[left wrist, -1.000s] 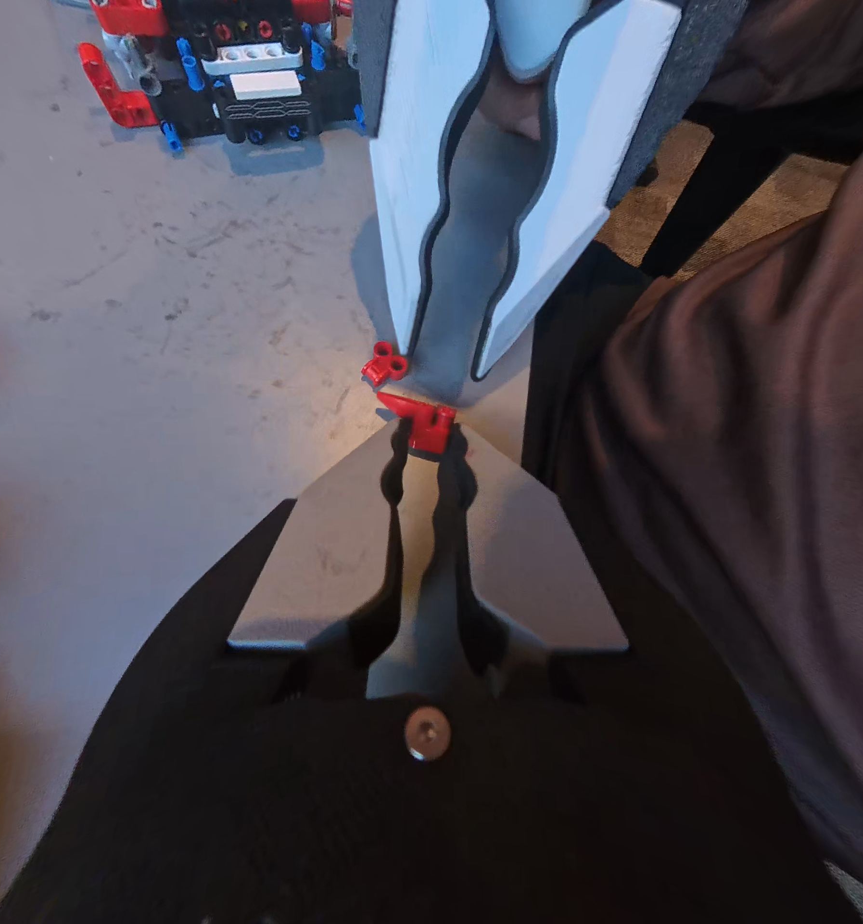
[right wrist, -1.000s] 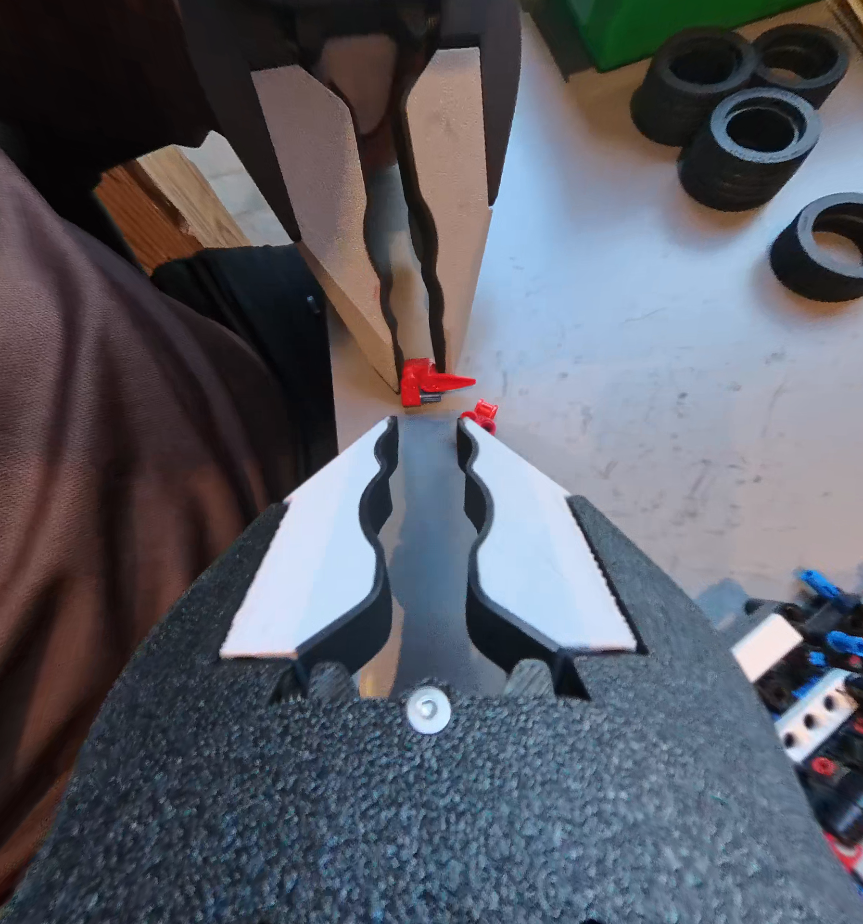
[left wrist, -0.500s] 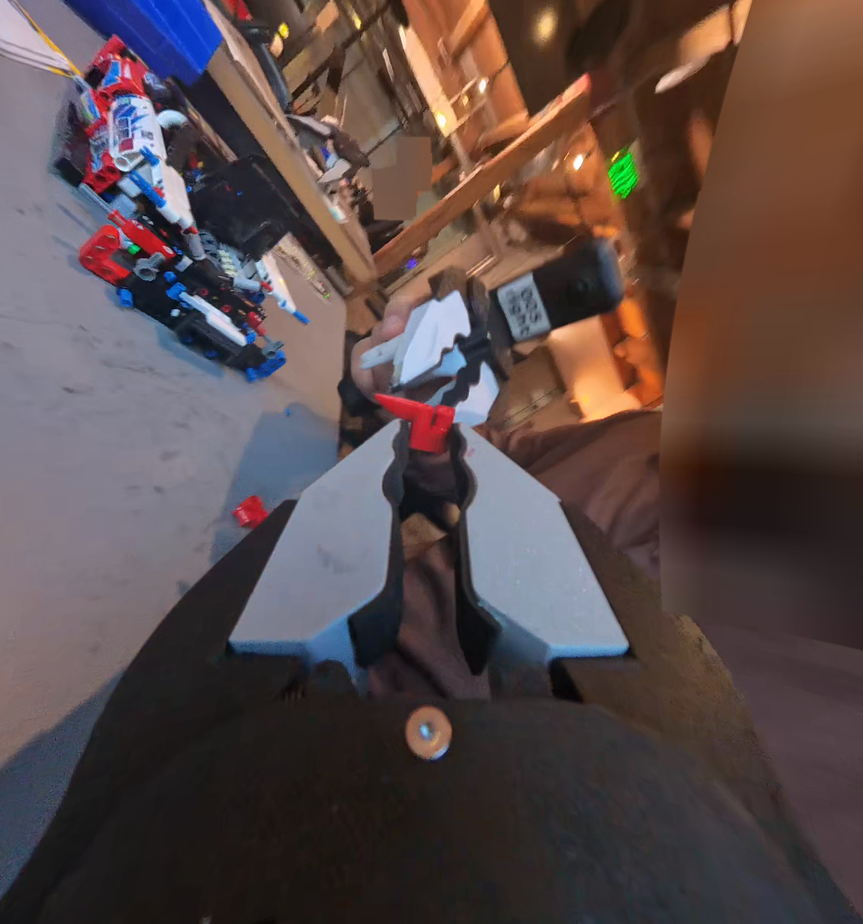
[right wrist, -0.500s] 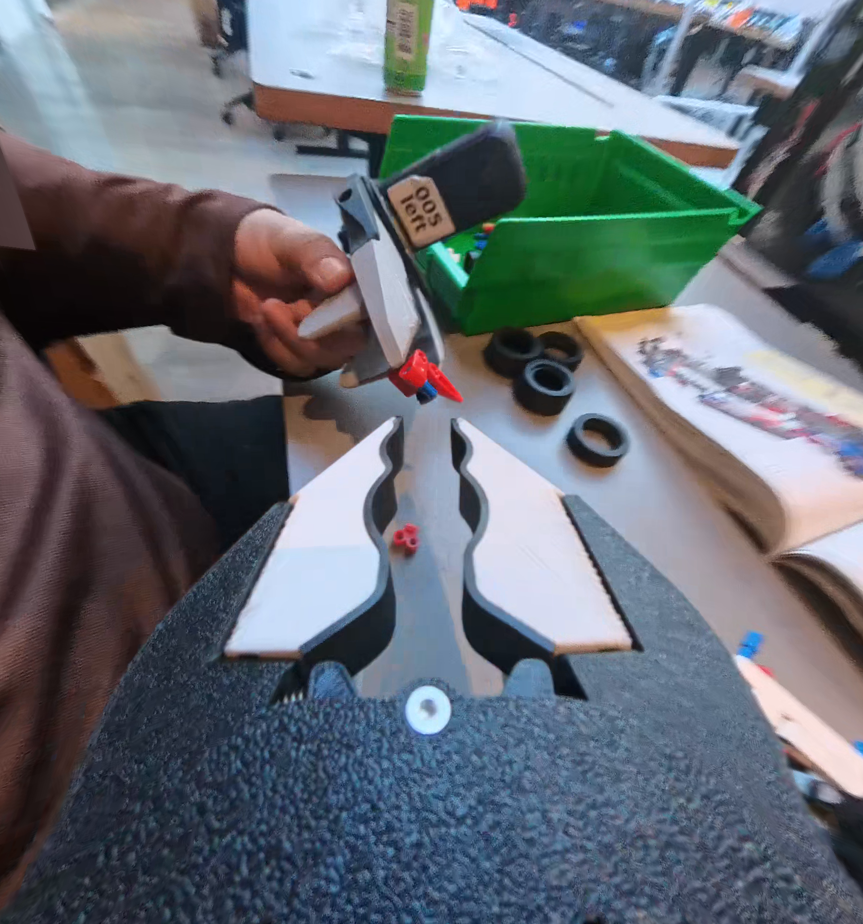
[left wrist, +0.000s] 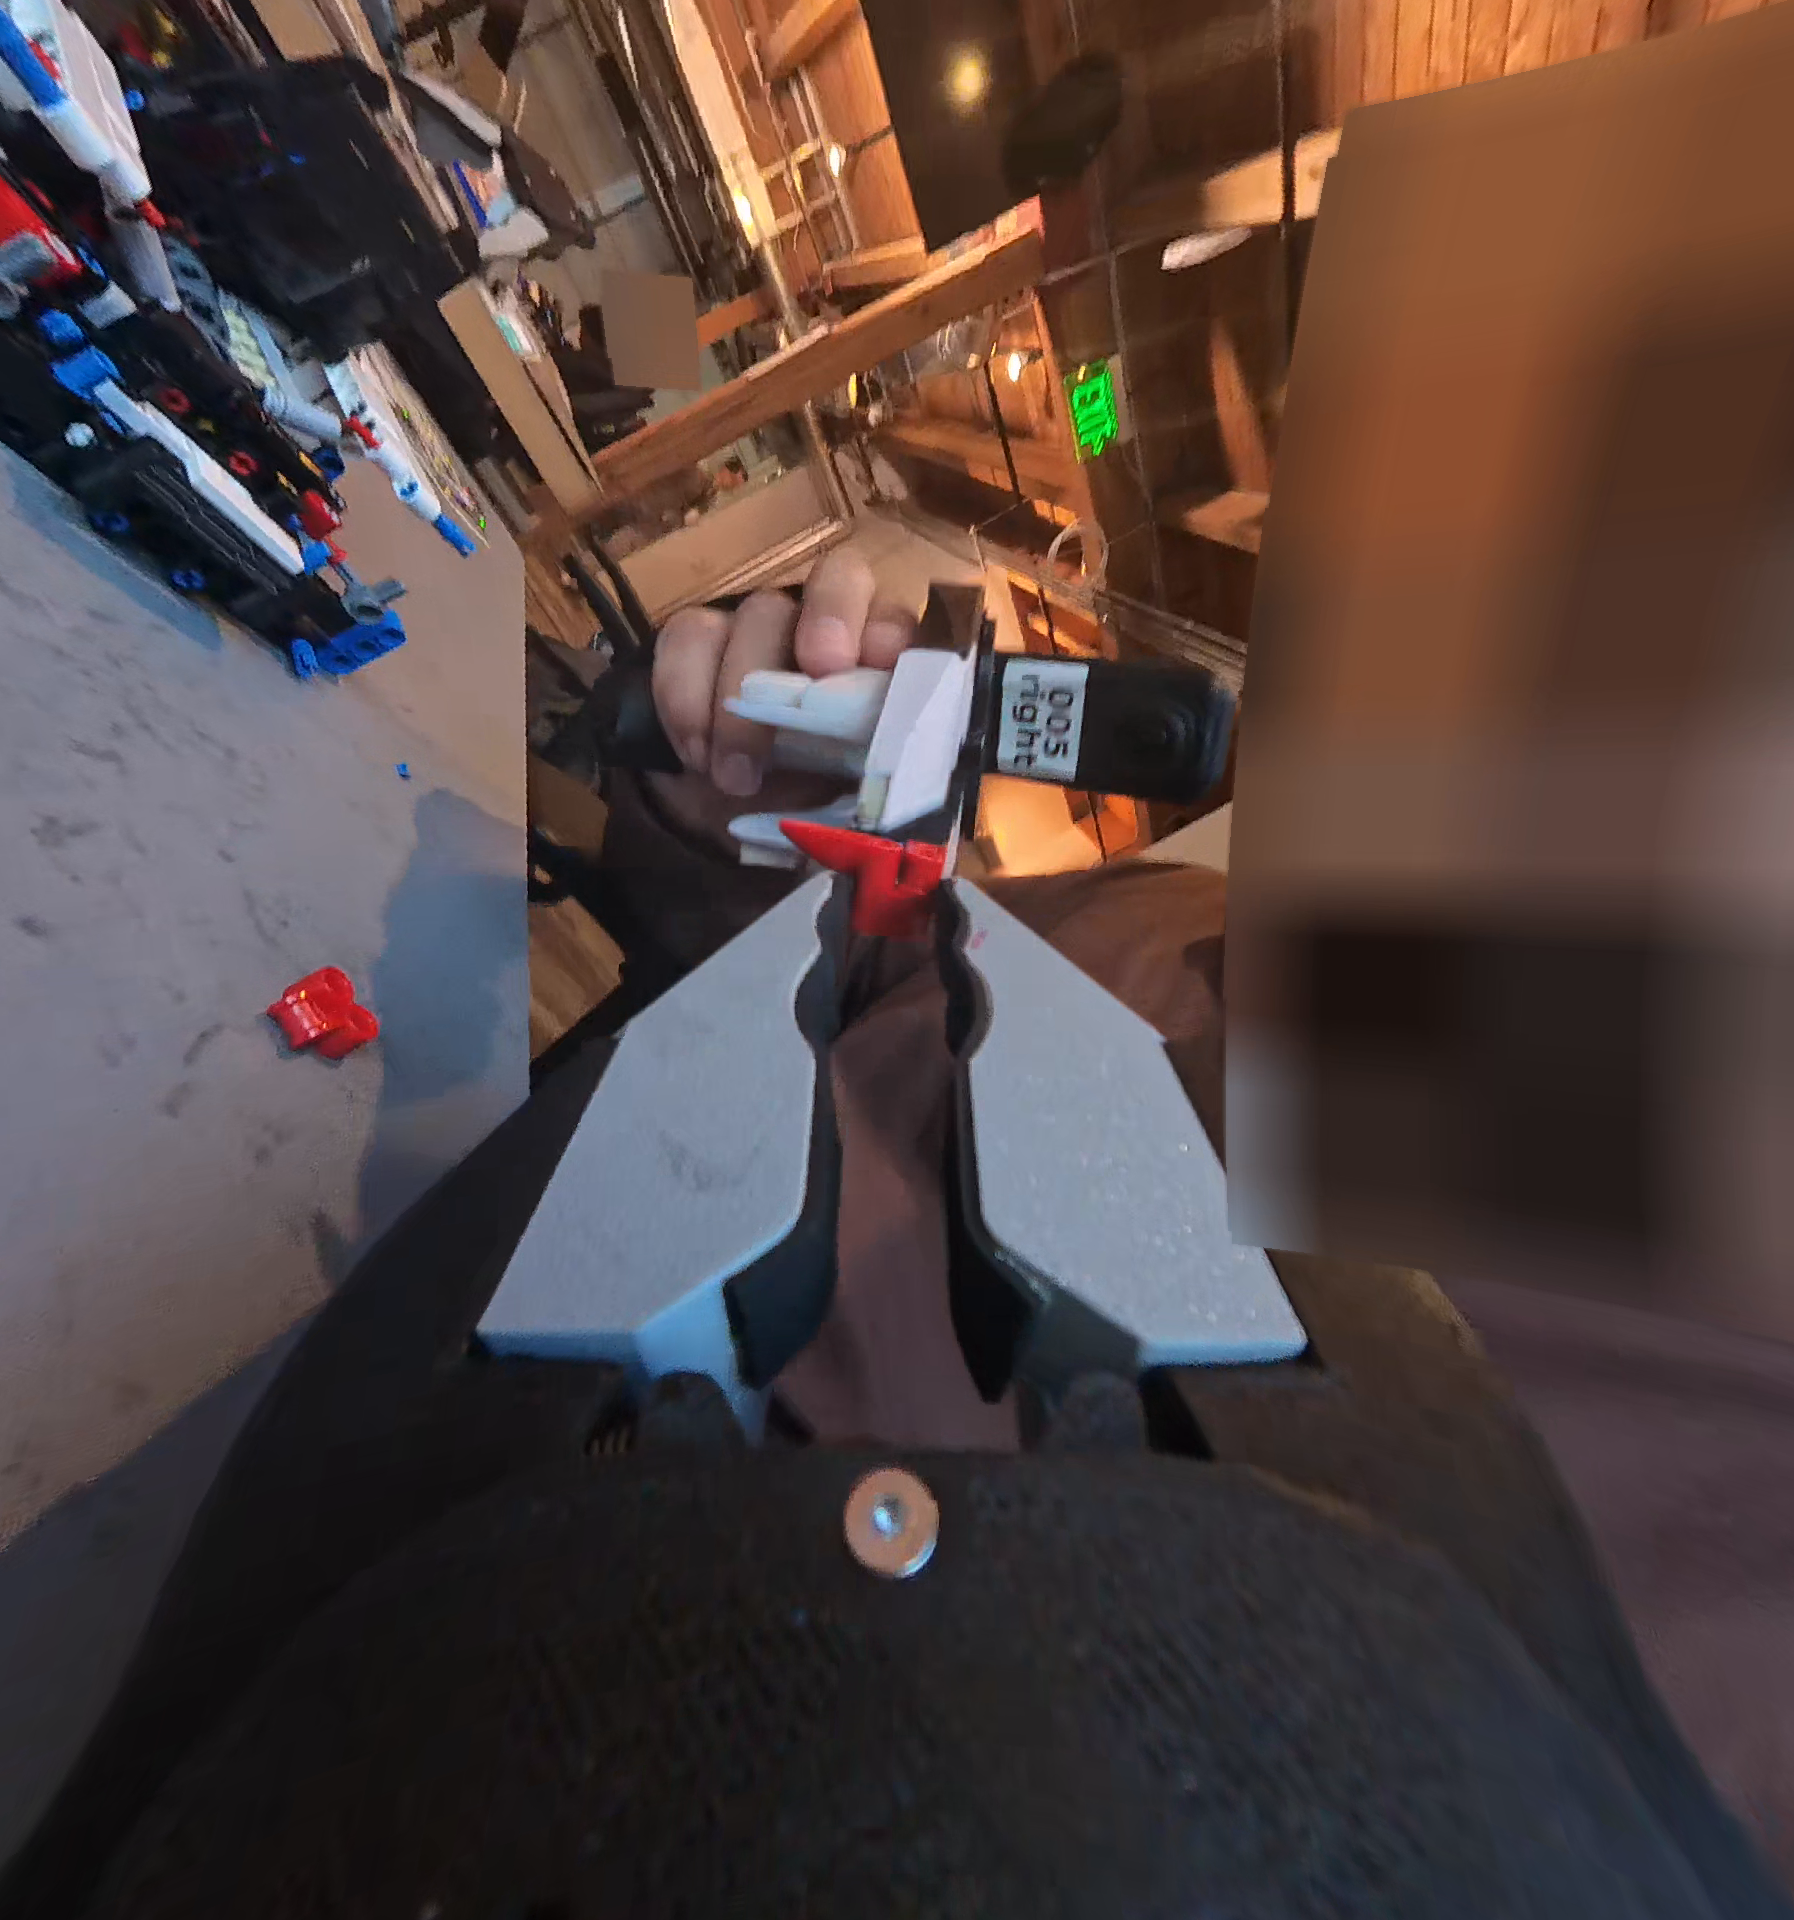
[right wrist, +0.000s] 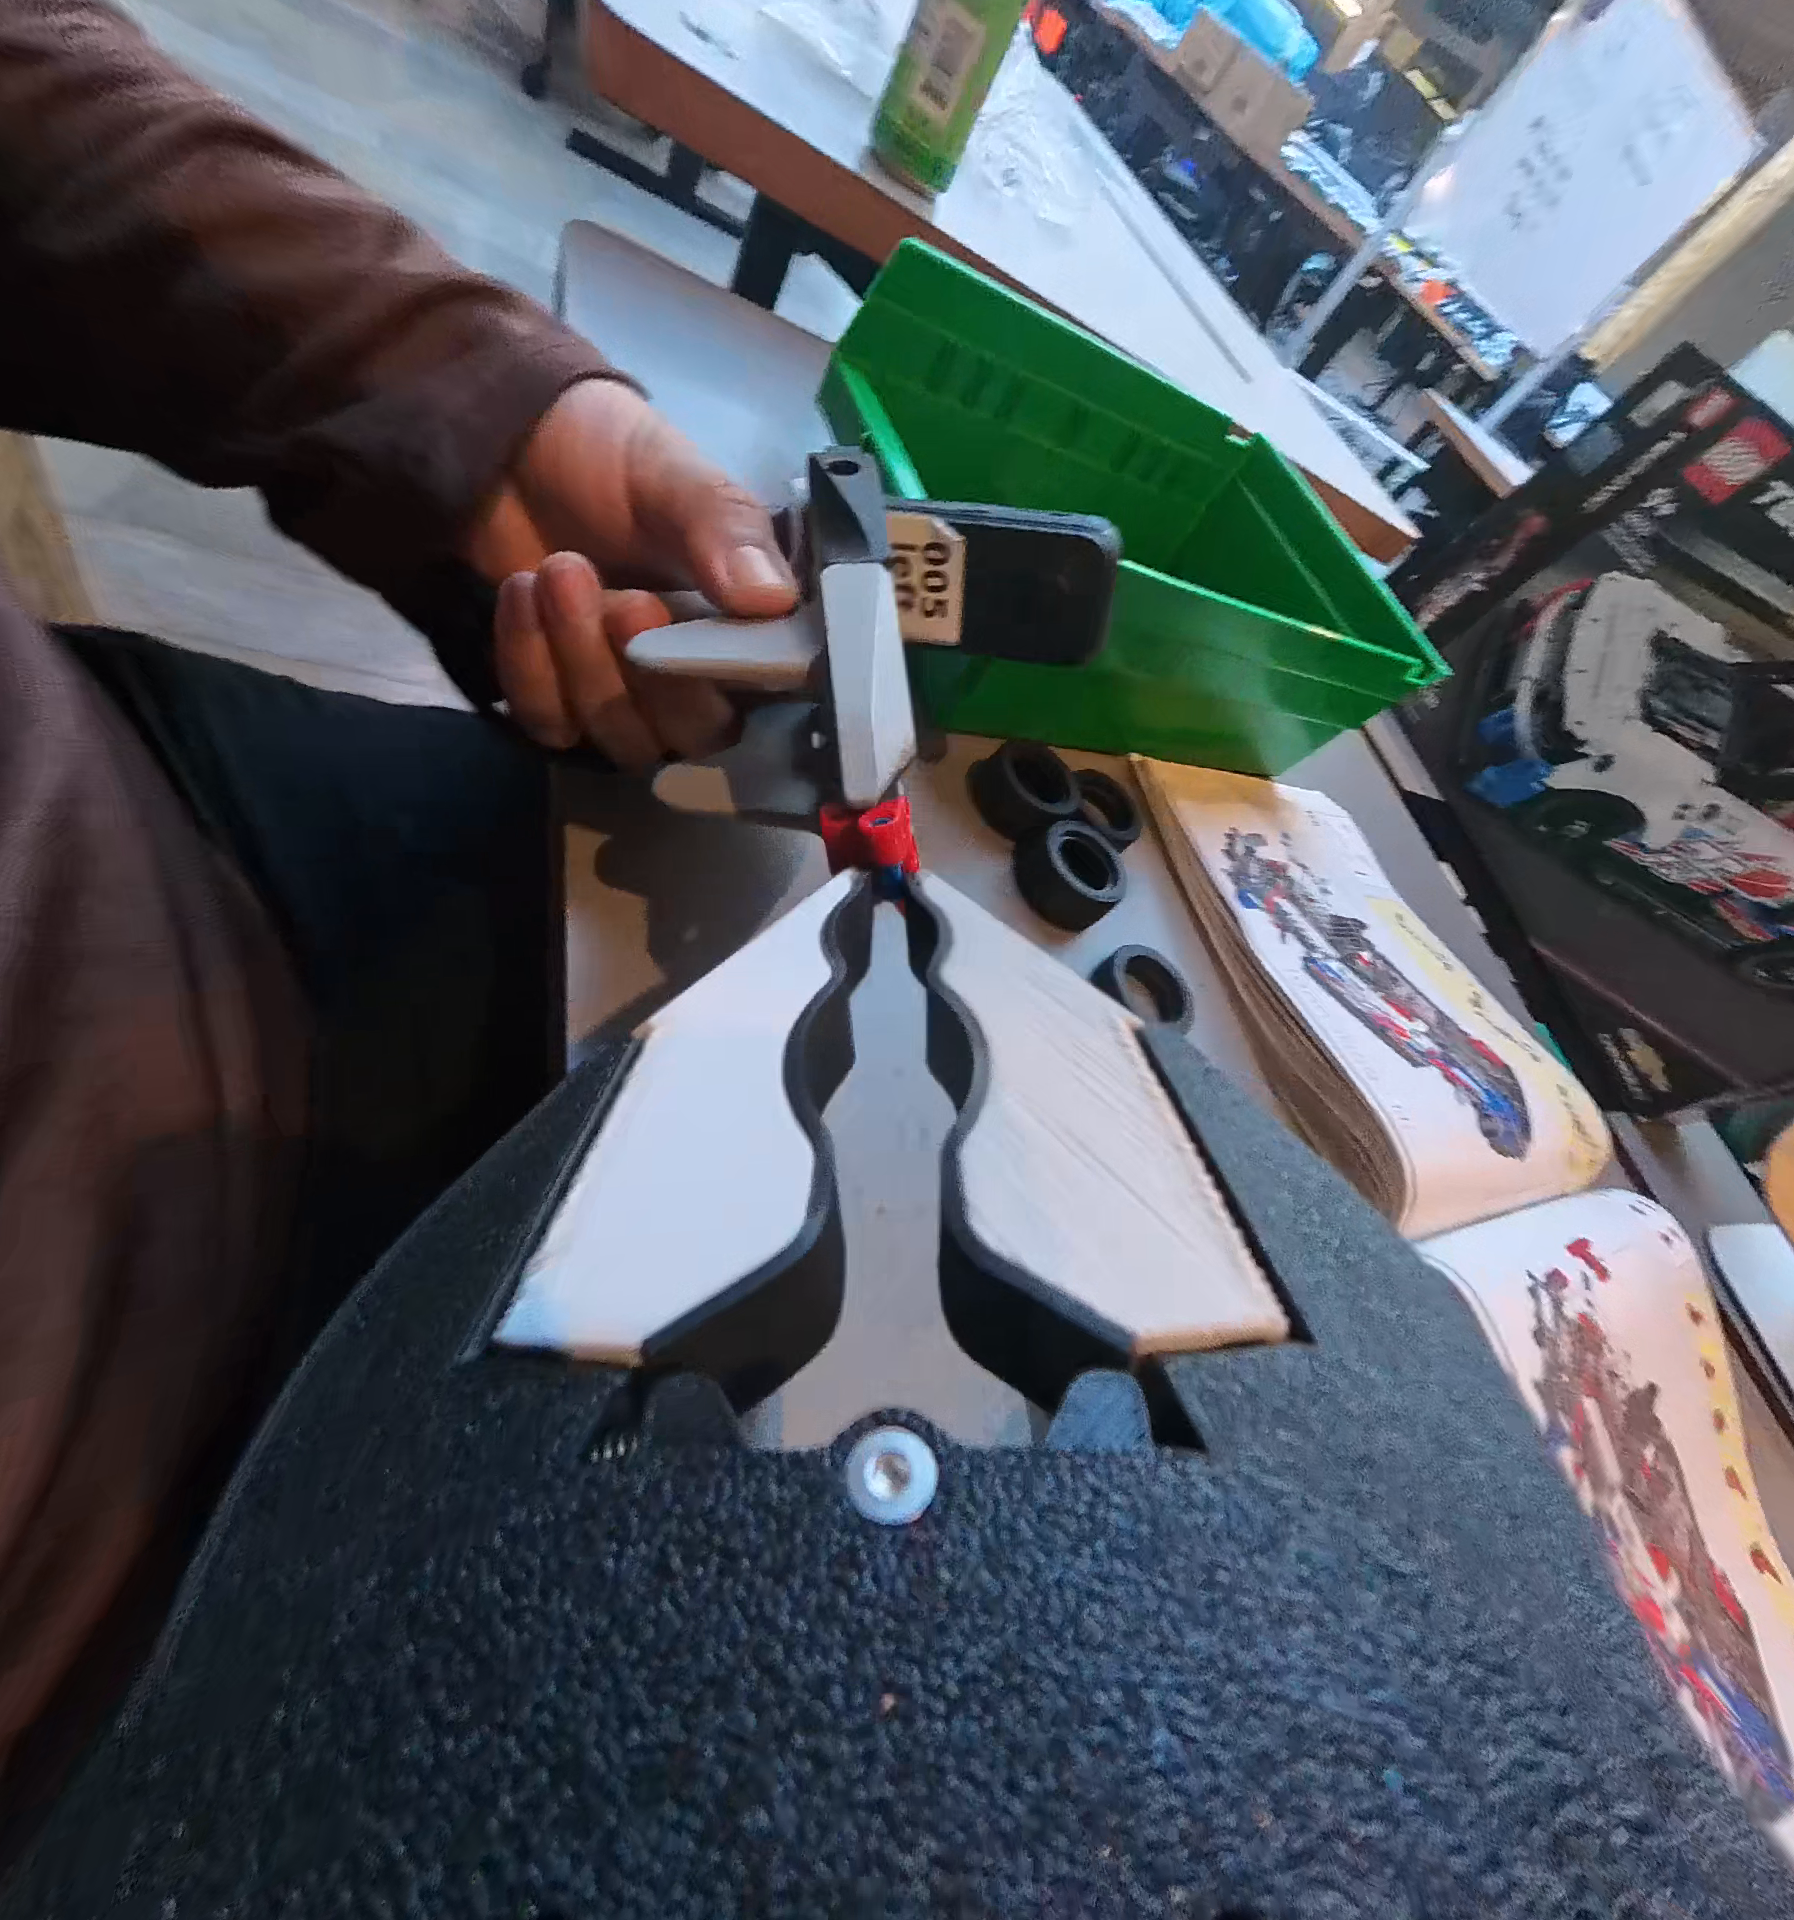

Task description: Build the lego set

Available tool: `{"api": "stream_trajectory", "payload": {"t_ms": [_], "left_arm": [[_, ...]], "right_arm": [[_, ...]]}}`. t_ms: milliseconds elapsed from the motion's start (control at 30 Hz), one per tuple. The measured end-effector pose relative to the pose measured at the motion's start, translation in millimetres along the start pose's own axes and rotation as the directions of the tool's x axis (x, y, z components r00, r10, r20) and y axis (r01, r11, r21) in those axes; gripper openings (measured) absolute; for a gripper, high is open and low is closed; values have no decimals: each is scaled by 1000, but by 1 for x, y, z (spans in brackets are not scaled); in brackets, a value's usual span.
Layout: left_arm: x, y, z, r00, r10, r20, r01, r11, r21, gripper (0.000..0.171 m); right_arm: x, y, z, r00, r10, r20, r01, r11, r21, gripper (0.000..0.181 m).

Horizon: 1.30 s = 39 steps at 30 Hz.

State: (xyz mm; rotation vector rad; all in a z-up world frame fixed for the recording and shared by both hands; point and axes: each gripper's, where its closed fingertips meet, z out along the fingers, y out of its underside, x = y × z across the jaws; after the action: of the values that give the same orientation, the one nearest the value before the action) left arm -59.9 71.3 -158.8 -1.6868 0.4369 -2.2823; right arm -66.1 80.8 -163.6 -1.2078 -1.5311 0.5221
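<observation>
Held above the tabletop, the small, stiff, light red piece sits clamped in the left gripper, while the right gripper seems pinched onto its blue pin, the best hold.

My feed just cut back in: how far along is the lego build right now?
Done: a large part of the model stands assembled on the table. In hand: the left hand-held gripper is clamped on a red connector piece, held in the air, with the right hand-held gripper closed at its blue pin. Left: a red connector and four black tyres lie loose.
</observation>
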Motion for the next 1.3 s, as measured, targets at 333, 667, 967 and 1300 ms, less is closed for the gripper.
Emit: {"api": "stream_trajectory", "payload": {"t_ms": [333, 667, 967, 1300], "left_arm": [[-6, 25, -1, 990, 128, 53, -109, 955, -274, 13], [-29, 19, -11, 786, 538, 305, -368, 803, -469, 9], [-52, 15, -26, 499, 700, 511, -446, 713, -540, 21], [-48, 8, -18, 608, 581, 541, -417, 814, -404, 10]], "right_arm": [[-24, 6, 0, 981, -21, 193, 33, 998, -59, 4], [-25, 27, 6, 949, 146, 278, -99, 979, -176, 3], [-14, 41, 19, 944, 290, 155, -252, 942, -221, 3], [-13, 39, 20, 976, 205, 67, -184, 953, -240, 3]]}}
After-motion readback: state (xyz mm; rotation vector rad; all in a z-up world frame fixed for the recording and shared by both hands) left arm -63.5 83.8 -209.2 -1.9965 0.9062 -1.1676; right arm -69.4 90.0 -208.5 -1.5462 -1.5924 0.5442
